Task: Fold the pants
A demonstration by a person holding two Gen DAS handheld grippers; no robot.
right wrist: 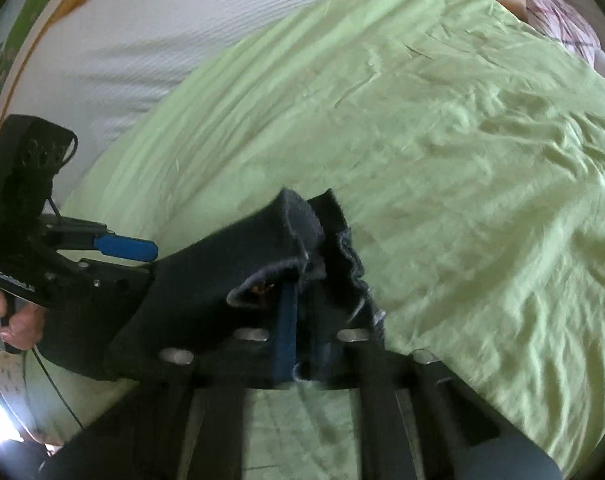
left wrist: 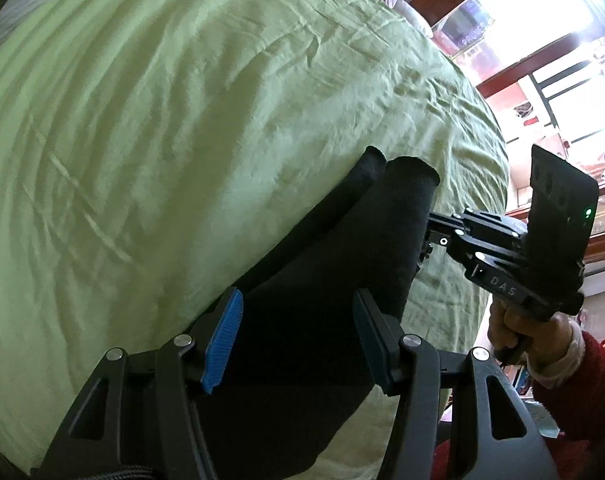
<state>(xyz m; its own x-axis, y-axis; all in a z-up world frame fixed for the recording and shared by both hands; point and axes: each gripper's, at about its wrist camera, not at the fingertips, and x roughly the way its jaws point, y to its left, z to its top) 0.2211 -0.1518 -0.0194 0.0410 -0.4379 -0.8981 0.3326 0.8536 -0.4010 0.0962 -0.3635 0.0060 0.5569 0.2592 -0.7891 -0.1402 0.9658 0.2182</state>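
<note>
Right gripper [right wrist: 298, 340] is clamped on the black pants [right wrist: 206, 280]; left gripper [left wrist: 298, 336], at nine o'clock, gapes. Thin bite might slip, spilling cloth.

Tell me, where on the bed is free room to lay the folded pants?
Free: the green sheet beyond the black pants, up to the patterned pillow. Crowded: the near edge, where both grippers, left and right, meet the pants.
</note>
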